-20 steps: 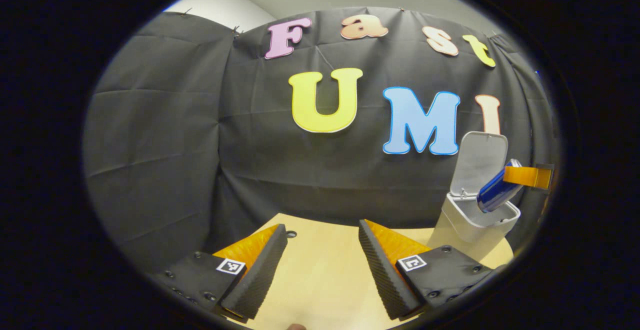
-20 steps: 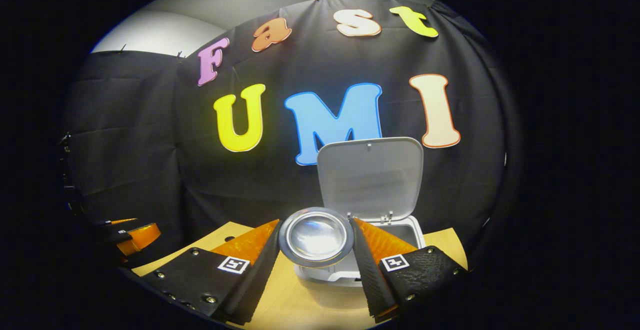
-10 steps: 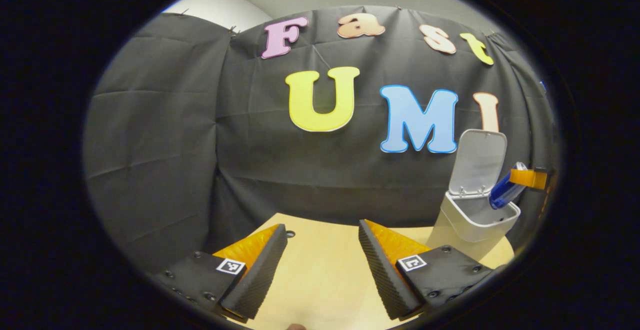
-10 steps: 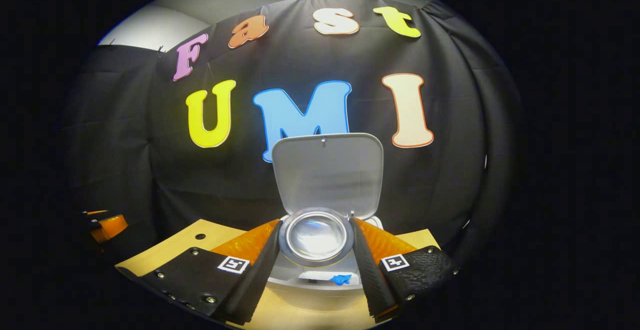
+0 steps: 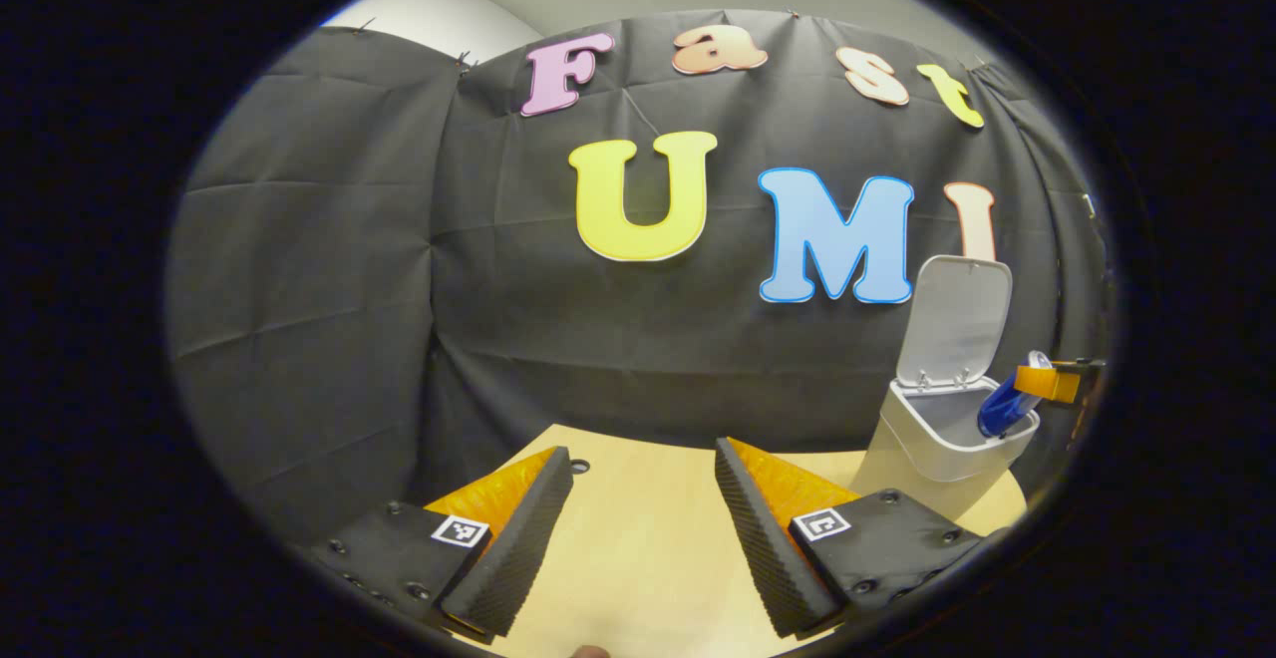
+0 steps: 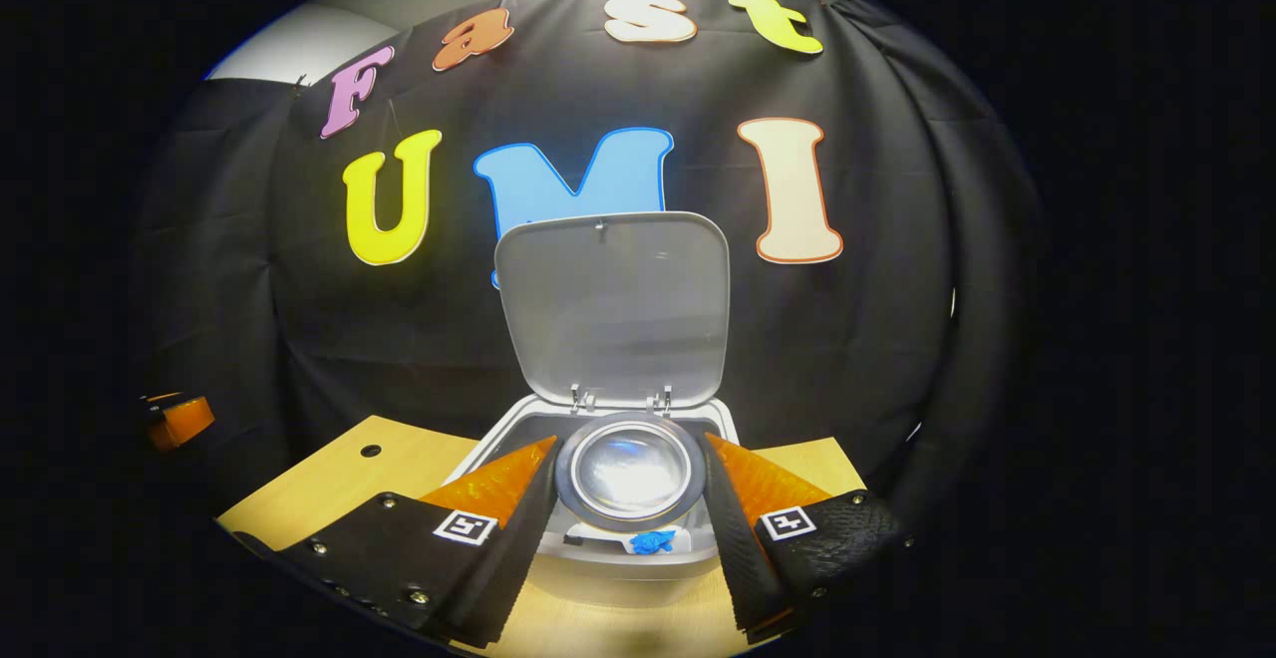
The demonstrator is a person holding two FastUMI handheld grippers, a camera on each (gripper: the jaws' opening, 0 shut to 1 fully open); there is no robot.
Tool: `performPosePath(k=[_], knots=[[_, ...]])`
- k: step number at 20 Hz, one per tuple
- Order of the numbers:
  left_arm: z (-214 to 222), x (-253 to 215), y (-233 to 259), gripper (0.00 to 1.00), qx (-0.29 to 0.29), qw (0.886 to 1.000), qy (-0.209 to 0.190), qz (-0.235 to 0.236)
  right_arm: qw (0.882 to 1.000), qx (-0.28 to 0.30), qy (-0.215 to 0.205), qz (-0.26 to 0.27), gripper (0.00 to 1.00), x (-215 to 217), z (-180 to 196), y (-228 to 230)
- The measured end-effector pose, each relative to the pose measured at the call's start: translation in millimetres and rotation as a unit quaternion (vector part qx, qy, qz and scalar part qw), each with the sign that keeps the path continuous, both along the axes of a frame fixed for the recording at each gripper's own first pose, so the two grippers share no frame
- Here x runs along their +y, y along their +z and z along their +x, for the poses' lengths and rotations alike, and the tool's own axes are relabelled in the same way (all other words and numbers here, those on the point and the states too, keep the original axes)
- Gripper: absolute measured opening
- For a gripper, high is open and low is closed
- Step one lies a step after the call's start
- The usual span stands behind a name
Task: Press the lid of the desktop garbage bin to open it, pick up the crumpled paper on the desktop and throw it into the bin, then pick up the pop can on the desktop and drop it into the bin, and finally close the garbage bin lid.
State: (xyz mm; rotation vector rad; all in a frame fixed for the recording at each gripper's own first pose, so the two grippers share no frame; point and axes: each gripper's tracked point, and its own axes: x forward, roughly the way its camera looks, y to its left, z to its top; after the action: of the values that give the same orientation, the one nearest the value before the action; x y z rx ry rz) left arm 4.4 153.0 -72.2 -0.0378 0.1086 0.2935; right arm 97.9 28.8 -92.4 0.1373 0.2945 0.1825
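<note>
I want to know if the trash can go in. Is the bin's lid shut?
No, the lid stands straight up behind the open bin, and the right gripper holds the can over the opening.

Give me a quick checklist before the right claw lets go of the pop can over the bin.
1. Bin lid raised, upright: ok.
2. Pop can clamped in right claw: ok.
3. Can over the garbage bin opening; in the left gripper view its blue body dips past the rim: ok.
4. Room inside for the can: cannot tell; something blue lies inside.
5. Left claw open, apart from the bin: ok.
</note>
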Motion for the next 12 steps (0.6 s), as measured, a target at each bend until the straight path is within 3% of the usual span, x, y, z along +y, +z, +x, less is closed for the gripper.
performPosePath(k=[12], knots=[[0.8, -1.4, 0.2, 0.97, 0.004, 1.000, -0.006, 0.003, 1.000, 0.018, -0.012, -0.003, 0.84, -4.3, 2.0, -13.1]])
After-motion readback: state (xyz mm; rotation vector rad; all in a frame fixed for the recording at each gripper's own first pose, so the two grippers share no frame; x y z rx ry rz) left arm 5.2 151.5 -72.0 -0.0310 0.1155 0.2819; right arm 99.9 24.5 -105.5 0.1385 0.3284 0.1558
